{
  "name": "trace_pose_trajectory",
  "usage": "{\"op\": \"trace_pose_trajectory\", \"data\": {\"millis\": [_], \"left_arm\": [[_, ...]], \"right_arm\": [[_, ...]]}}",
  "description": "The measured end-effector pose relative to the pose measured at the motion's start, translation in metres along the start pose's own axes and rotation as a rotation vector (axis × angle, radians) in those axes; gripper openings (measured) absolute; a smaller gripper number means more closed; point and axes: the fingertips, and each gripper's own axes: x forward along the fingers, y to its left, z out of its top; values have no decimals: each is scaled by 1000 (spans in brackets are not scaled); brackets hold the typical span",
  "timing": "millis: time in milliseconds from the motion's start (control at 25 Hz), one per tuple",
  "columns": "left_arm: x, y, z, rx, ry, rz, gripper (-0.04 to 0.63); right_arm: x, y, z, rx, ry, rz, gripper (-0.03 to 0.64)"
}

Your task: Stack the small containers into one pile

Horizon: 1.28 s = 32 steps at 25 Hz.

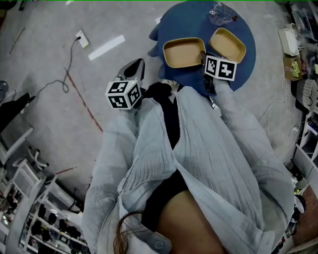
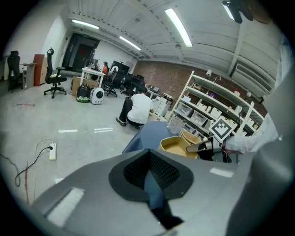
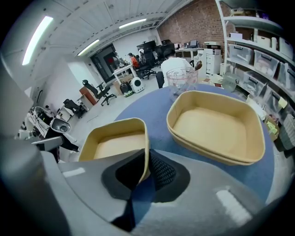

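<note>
Two shallow tan containers sit on a round blue table [image 1: 248, 69]. My right gripper [image 1: 203, 59] is shut on the near right rim of the left container [image 1: 184, 52]; in the right gripper view that thin wall [image 3: 144, 147] runs between the pads of my right gripper [image 3: 146, 159]. The other container [image 3: 216, 126], to the right, looks like two nested together. My left gripper [image 1: 136, 67] hangs over the floor left of the table, jaws shut with nothing in them [image 2: 148, 154]. From it both containers [image 2: 177, 145] show ahead.
A clear plastic cup [image 1: 221, 12] stands at the table's far edge. On the floor lie a power strip with cable [image 1: 82, 38] and a white strip [image 1: 107, 47]. Shelving lines the right side [image 1: 303, 99]. A person crouches beyond the table [image 2: 138, 108].
</note>
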Motion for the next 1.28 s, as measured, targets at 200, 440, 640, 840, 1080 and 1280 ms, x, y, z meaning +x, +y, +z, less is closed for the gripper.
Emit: {"op": "trace_pose_trajectory", "data": {"millis": [200, 440, 640, 840, 1080, 1280], "left_arm": [[6, 2, 5, 19, 4, -30, 12], [20, -6, 14, 55, 7, -83, 12], [32, -18, 21, 87, 10, -125, 12], [40, -29, 27, 98, 12, -152, 12], [55, -43, 30, 114, 29, -169, 12], [68, -59, 32, 123, 38, -188, 12]], "right_arm": [[-11, 6, 8, 24, -35, 2, 26], [-27, 12, 15, 56, -75, 7, 26], [-40, 9, 21, 78, -112, 4, 26], [-55, -3, 31, 121, -154, -2, 26], [-70, -31, 45, 193, -197, -27, 26], [-80, -64, 53, 273, -236, -66, 26]]}}
